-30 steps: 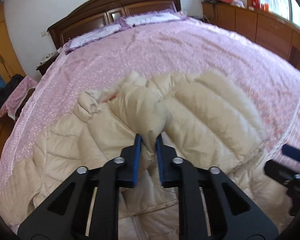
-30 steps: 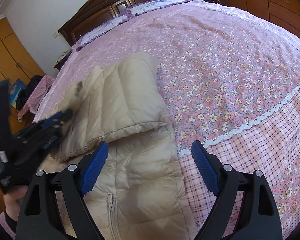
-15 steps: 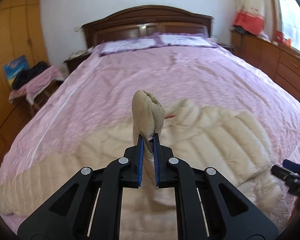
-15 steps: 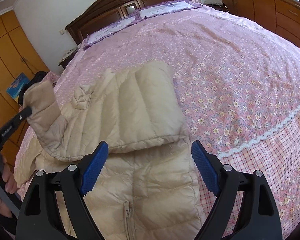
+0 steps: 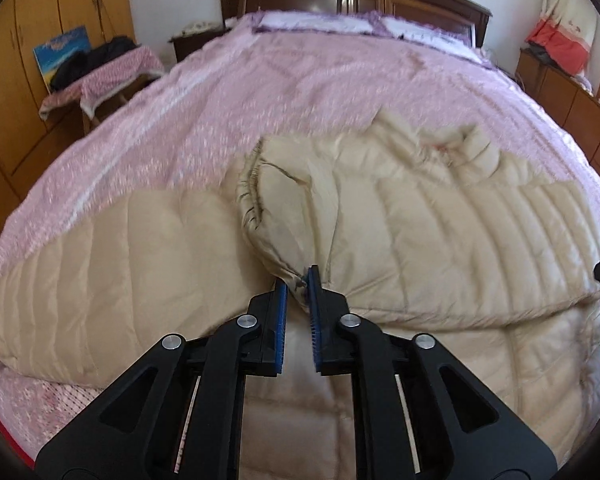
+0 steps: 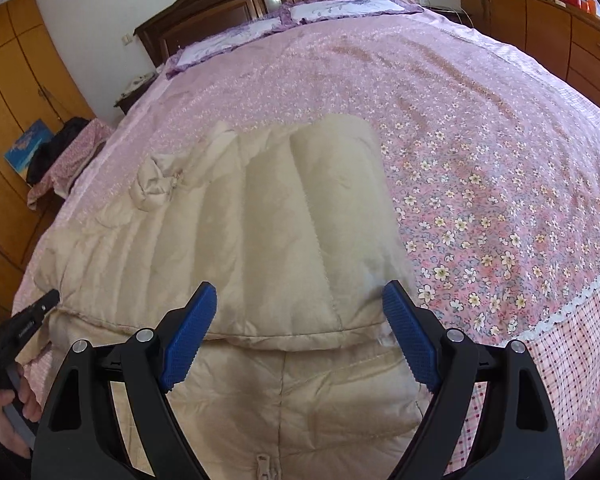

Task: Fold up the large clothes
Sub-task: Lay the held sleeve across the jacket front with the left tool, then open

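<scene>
Nearly closed, the jaws of the left gripper (image 5: 297,287) pinch a bunched fold of the beige down jacket (image 5: 420,240) right at their tips, low in the centre of the left wrist view. Wide apart, the jaws of the right gripper (image 6: 300,316) hold nothing; they frame the jacket's folded edge at the bottom of the right wrist view, and whether the right-hand tip touches the fabric is hard to tell.

The jacket lies spread across the near end of the bed (image 5: 320,80), filling the lower half of both views. Its lowest part runs behind the grippers' black arms and off the bottom edge, so the hem is hidden. A zipper pull (image 6: 265,465) peeks out at the bottom centre of the right wrist view. One sleeve (image 5: 100,272) stretches toward the left edge of the left wrist view; the cuff (image 5: 256,188) of the pinched part stands up in the middle. The collar (image 5: 468,148) is crumpled and blurred at upper right.

At the lower left of the right wrist view, the left gripper's tip and part of a hand (image 6: 10,408) show, mostly cut off. Beyond, the pink floral bedspread (image 6: 480,160) reaches the pillows (image 6: 340,6) and dark headboard (image 6: 228,0). A wardrobe (image 5: 52,20) stands at upper left, with a cloth-covered stool (image 5: 108,76) before it.
</scene>
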Motion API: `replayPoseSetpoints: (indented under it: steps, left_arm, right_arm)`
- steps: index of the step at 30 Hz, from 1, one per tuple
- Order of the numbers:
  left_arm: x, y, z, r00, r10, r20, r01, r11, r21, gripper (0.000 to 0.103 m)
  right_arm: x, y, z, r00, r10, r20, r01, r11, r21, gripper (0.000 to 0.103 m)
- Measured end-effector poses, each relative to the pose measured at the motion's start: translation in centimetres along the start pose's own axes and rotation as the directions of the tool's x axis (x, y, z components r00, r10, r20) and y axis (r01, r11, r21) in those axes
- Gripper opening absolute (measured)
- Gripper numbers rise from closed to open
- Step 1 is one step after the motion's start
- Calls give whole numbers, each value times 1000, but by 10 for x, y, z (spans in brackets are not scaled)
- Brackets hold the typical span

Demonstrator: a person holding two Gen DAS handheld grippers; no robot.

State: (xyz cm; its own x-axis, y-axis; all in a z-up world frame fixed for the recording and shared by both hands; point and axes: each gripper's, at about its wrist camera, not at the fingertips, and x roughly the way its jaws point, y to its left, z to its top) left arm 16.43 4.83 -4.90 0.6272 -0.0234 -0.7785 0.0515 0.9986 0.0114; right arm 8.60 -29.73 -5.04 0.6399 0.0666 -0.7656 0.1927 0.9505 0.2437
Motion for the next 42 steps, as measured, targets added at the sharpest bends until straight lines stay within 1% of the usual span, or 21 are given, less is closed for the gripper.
replayPoseSetpoints:
  steps: [1,3,4,5,6,8,13,15,18,20,23,26,27,28,29,30,31,33,38,40,42]
  left_arm:
    - [3,2,-2,1000,-1,-10,1,1000,2,19]
    - [1,7,-4,1000,23,-7,-22,1000,19,49]
    - [-6,9,-5,999,44,18,-45,998,35,58]
    - [-14,11,-5,996,70,49,-72,996,51,73]
    - [-21,13,-5,994,83,73,-88,994,66,78]
    - [-35,16,-2,989,97,109,-108,989,99,78]
    - [-47,20,16,986,90,142,-101,992,74,77]
    - [-41,14,23,985,86,152,-100,991,86,66]
    - [-25,1,31,992,46,121,-57,994,90,51]
    - [-10,-7,36,995,15,95,-24,995,93,45]
    - [15,-11,37,998,35,46,-40,995,90,37]
    - [30,-8,32,999,53,10,-53,996,75,35]
    - [33,-6,30,998,56,1,-56,996,72,35]
    - [35,-6,28,998,59,-7,-59,996,70,35]
    - [35,-7,26,998,59,-11,-58,996,71,35]
    - [35,-8,24,999,50,-16,-49,996,72,35]
    - [35,-10,22,999,44,-19,-42,996,74,35]
    - [36,-15,18,999,40,-33,-37,995,89,35]
    - [47,-23,16,998,36,-51,-31,994,107,37]
    - [50,-23,16,998,33,-53,-27,994,103,37]
    - [50,-24,16,998,38,-53,-32,994,103,37]
  right_arm:
    - [2,-2,-1,1000,-7,-6,7,1000,-1,83]
    - [3,-5,0,1000,-16,-16,16,1000,-2,83]
    - [3,-7,0,1000,-19,-23,19,1000,-5,83]
    - [1,-9,0,999,-19,-28,19,1000,-11,83]
    - [-1,-9,0,999,-18,-29,18,1000,-15,83]
    - [-7,-13,4,1000,-12,-24,11,1000,-28,83]
    - [-12,-28,24,1000,8,0,-8,1000,1,83]
    - [-10,-35,36,1000,21,16,-22,999,29,83]
    - [2,-46,56,998,49,30,-52,995,82,83]
    - [11,-53,68,997,63,33,-66,992,105,83]
    - [31,-59,82,997,74,19,-76,988,137,83]
    - [51,-64,86,993,117,-16,-113,978,176,82]
    - [60,-64,85,987,156,-43,-145,971,191,55]
    - [62,-62,83,979,196,-56,-182,964,195,39]
    - [59,-60,82,975,220,-41,-208,959,190,28]
    - [48,-54,80,979,202,8,-201,968,152,20]
    - [41,-48,79,983,178,36,-181,978,106,19]
    - [29,-38,78,991,107,83,-110,993,33,18]
    - [67,-58,74,998,68,-12,-66,991,113,20]
    - [75,-57,69,999,43,-11,-42,995,96,25]
    - [76,-58,65,1000,20,-7,-19,995,95,39]
